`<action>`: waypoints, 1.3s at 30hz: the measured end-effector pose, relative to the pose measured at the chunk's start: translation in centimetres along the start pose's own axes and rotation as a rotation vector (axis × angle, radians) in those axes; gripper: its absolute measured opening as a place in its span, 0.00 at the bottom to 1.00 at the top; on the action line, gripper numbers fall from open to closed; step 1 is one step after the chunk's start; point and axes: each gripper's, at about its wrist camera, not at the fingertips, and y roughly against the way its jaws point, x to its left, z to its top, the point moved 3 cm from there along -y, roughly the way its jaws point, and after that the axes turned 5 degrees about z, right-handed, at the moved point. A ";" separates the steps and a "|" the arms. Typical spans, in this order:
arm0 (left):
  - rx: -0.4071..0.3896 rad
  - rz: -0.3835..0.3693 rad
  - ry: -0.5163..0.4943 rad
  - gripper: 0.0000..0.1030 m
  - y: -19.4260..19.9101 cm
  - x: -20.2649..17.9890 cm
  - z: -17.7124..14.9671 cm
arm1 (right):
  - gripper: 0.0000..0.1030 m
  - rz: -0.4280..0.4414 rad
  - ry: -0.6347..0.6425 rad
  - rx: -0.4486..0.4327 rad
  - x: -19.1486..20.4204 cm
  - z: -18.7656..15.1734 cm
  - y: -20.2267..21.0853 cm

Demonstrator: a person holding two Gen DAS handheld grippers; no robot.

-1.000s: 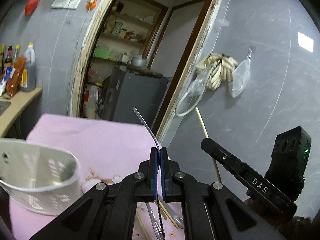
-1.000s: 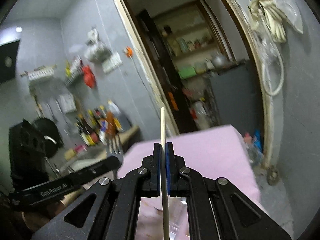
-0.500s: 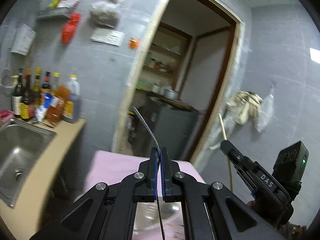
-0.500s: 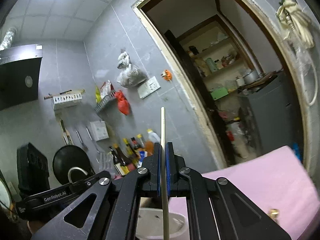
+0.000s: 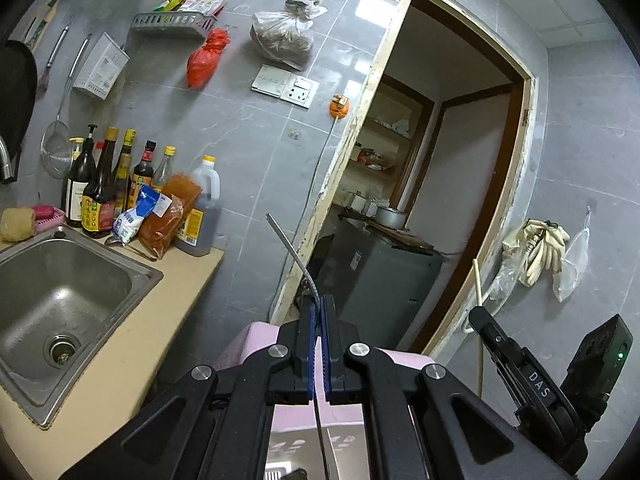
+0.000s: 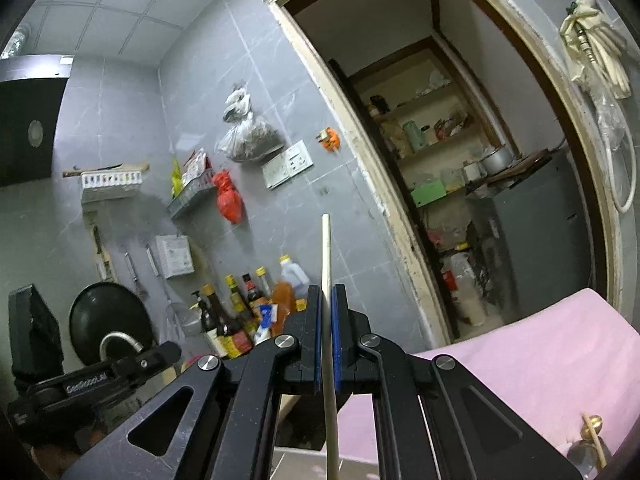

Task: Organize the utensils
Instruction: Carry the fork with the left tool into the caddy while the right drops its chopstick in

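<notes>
My left gripper [image 5: 319, 305] is shut on a thin metal utensil handle [image 5: 290, 246] that curves up and to the left past the pads; its working end is hidden below the jaws. My right gripper [image 6: 327, 293] is shut on a pale wooden chopstick [image 6: 326, 248] standing upright between the blue pads. In the left wrist view the right gripper [image 5: 479, 317] sits low on the right with the chopstick [image 5: 477, 280] sticking up. The left gripper [image 6: 170, 350] shows low on the left in the right wrist view. Both hang over the pink tablecloth [image 6: 540, 344].
A steel sink [image 5: 60, 292] in a tan counter lies left, with sauce bottles [image 5: 104, 184] behind it. An open doorway [image 5: 440, 200] and a grey cabinet [image 5: 380, 280] stand beyond the table. A white perforated container [image 5: 304, 448] peeks below the jaws. Gold-tipped utensils [image 6: 592, 428] lie on the cloth.
Both grippers have swung left and tilted up with their utensils still held. The table and white basket dropped out of view; the sink, bottles and wall came in.
</notes>
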 end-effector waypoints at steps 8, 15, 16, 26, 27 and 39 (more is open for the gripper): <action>-0.012 0.002 0.024 0.03 -0.3 0.7 -1.3 | 0.04 -0.084 0.022 -0.149 0.8 -0.1 0.1; -0.029 0.005 0.004 0.03 -0.6 0.5 -2.7 | 0.04 -0.103 0.021 -0.185 0.2 -1.4 0.5; -0.029 0.006 0.004 0.03 -0.7 0.5 -2.9 | 0.04 -0.103 0.021 -0.187 0.1 -1.6 0.5; -0.017 -0.011 -0.054 0.03 -1.4 -0.1 -4.5 | 0.04 -0.095 0.051 -0.188 -0.1 -3.1 0.5; -0.013 -0.013 -0.057 0.03 -1.5 -0.1 -4.6 | 0.04 -0.097 0.055 -0.187 -0.1 -3.1 0.5; 0.051 -0.016 -0.060 0.03 -1.8 0.2 -5.1 | 0.09 -0.119 0.070 -0.108 -0.5 -3.1 0.8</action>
